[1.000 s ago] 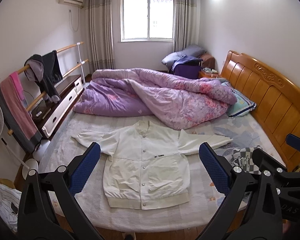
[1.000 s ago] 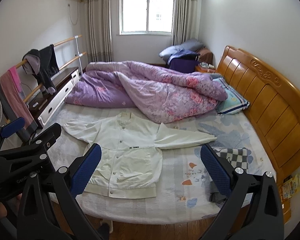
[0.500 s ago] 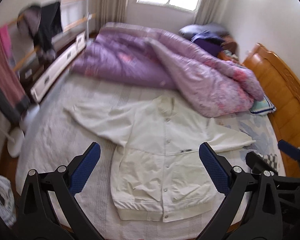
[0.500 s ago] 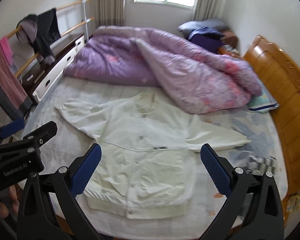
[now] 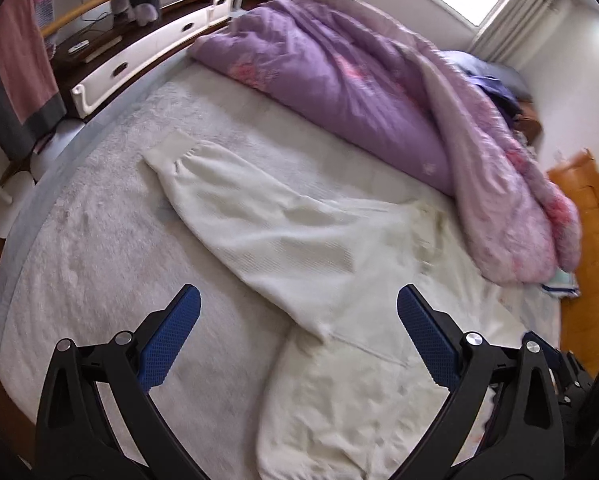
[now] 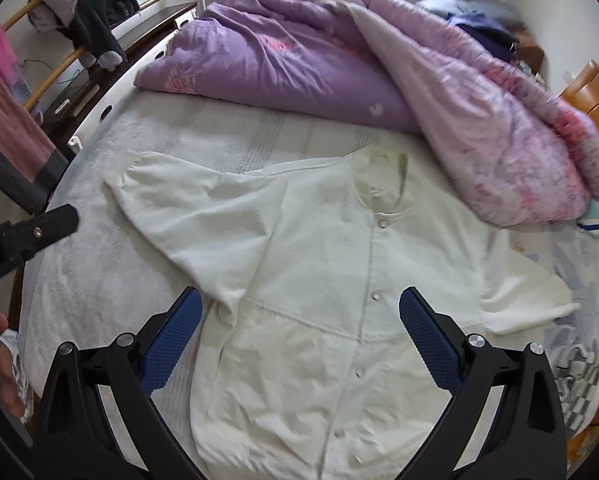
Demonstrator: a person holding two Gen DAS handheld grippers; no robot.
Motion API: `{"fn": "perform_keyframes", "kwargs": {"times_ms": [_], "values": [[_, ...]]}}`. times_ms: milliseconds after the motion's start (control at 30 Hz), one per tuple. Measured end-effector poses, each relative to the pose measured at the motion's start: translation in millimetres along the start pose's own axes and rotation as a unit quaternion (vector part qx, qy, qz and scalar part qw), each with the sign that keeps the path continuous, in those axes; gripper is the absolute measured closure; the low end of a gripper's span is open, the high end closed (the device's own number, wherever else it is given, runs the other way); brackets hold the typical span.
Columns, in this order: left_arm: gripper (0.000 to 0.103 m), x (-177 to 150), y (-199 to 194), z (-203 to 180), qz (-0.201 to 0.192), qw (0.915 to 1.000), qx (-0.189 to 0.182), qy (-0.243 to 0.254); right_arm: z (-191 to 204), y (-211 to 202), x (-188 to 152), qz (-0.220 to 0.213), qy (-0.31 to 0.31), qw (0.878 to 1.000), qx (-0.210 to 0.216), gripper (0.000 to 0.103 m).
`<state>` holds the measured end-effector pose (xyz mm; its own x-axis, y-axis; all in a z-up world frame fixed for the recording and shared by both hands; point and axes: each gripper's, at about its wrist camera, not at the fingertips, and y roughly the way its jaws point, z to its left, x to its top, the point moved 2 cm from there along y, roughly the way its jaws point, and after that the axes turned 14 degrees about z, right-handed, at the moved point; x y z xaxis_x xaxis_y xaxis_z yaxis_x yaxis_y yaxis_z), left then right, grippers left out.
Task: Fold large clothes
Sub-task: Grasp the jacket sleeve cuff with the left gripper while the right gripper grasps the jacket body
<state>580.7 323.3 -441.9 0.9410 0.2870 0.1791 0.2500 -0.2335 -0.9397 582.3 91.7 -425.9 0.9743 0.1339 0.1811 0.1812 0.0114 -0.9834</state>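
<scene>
A white button-front jacket (image 6: 319,280) lies flat and face up on the bed, sleeves spread out. In the left wrist view its left sleeve (image 5: 259,232) runs from the cuff (image 5: 171,152) toward the body. My left gripper (image 5: 299,320) is open and empty, hovering above the sleeve's underarm part. My right gripper (image 6: 299,320) is open and empty above the jacket's chest, near the button line. The left gripper's black frame (image 6: 27,236) shows at the left edge of the right wrist view.
A bunched purple quilt (image 6: 339,52) lies across the bed behind the jacket. A wooden headboard (image 6: 595,96) stands at the right. A checkered cloth (image 6: 579,376) lies at the bed's right edge. A rail with hung clothes (image 6: 79,20) and a low cabinet (image 5: 139,52) stand at the left.
Both grippers have moved forward and down toward the bed. The left one has swung left over the sleeve, the right one over the jacket's chest. Both stay open.
</scene>
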Motion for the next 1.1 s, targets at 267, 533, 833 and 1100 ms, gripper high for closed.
{"fn": "perform_keyframes", "kwargs": {"times_ms": [267,533,833,1100], "values": [[0.005,66.6,101.3,100.8,0.009,0.9969,0.049,-0.061,-3.8,110.3,37.9,0.056,0.021,0.996,0.060,0.028],[0.005,134.6,178.3,188.0,0.030,0.9860,0.066,-0.150,-9.8,175.6,49.4,0.074,0.022,0.996,0.046,0.034],[0.028,158.3,217.1,199.2,0.040,0.9857,0.033,-0.161,-5.1,226.7,33.5,0.101,-0.028,0.992,0.077,0.079],[0.078,162.8,219.9,201.4,0.030,0.9871,0.038,-0.152,31.8,232.2,27.0,0.080,-0.093,0.986,0.113,0.080]]}}
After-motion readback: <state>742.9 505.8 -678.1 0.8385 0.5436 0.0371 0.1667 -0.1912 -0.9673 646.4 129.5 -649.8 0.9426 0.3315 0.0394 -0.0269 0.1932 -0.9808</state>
